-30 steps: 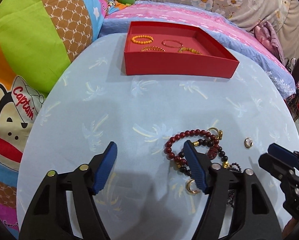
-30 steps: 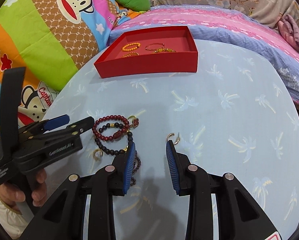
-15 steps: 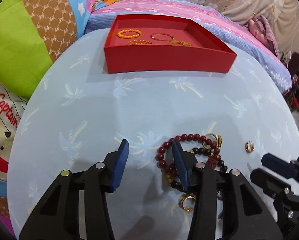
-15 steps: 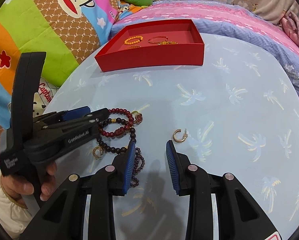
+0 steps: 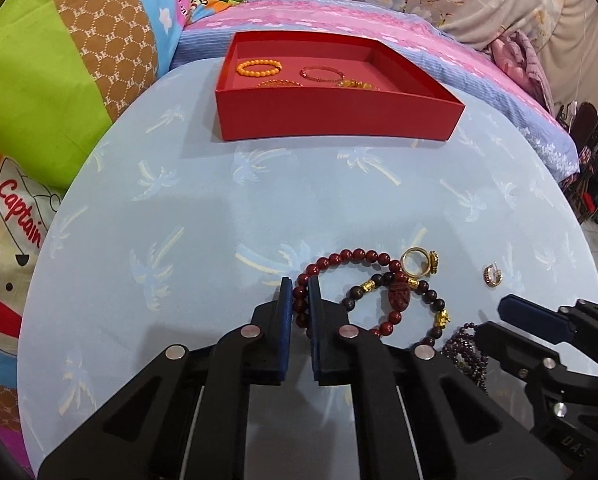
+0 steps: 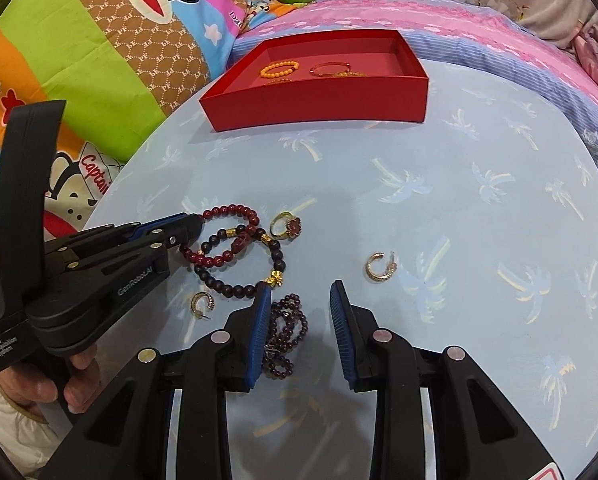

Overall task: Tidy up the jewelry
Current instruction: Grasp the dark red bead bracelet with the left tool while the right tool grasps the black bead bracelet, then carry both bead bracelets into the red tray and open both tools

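A red bead bracelet (image 5: 349,259) lies on the light blue cloth, overlapping a dark bead bracelet (image 5: 433,298). My left gripper (image 5: 299,286) is shut on the red bracelet's left side; it also shows in the right wrist view (image 6: 195,220). My right gripper (image 6: 299,294) is open and empty, low over a purple bead strand (image 6: 289,326). A gold ring (image 6: 288,225) and two gold earrings (image 6: 380,266) (image 6: 203,303) lie loose nearby. The red tray (image 5: 339,116) at the back holds an orange bracelet (image 5: 258,68) and thin bangles (image 5: 323,74).
The round table's cloth (image 6: 439,200) ends at a curved edge on the left and right. Colourful cartoon pillows (image 6: 99,40) lie to the left. Pink and blue bedding (image 6: 499,40) runs behind the tray.
My left gripper moved in over the red bracelet and closed on it. My right gripper stayed open and drew back slightly over the purple strand.
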A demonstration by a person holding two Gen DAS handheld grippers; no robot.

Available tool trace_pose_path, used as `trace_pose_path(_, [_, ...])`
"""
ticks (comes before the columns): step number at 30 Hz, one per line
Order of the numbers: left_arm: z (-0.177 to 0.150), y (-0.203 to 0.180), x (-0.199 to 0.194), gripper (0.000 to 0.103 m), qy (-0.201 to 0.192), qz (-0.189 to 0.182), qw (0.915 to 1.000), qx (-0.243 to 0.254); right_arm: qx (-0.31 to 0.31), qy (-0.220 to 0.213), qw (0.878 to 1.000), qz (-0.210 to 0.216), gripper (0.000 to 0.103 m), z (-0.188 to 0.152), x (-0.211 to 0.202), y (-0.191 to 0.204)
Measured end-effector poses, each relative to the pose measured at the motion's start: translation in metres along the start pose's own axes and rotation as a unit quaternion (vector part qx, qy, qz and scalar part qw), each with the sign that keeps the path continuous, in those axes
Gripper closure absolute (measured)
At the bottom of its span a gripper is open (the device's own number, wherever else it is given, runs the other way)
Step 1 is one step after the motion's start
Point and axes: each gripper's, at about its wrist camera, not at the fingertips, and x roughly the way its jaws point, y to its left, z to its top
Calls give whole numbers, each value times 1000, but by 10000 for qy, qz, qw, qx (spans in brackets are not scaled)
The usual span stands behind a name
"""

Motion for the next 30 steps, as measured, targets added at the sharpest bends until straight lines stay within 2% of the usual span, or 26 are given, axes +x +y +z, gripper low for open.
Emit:
trace_pose_path(3, [-1, 3, -7, 96, -18, -12, 10000, -64, -85, 2, 9999, 55, 76, 4, 4, 6])
trace_pose_path(8, [-4, 12, -9, 96, 31, 59, 9998, -193, -208, 44, 9997, 100, 86, 15, 18, 15])
trace_pose_path(15, [-8, 20, -7, 96, 143, 98, 9995, -253, -363, 181, 9991, 75, 91, 19, 38, 23])
trace_pose_path(17, [-8, 20, -6, 96, 156, 84, 9995, -262, -475, 134, 9988, -9, 95, 17, 38, 26])
trace_pose_path(21, [-8, 19, -7, 96, 146, 52, 9996, -239, -546, 127, 9984, -57, 95, 16, 36, 26])
trace_pose_path(30, [6, 10, -26, 96, 43, -189, 9996, -189, -328, -218, 9991, 130, 95, 32, 2, 18])
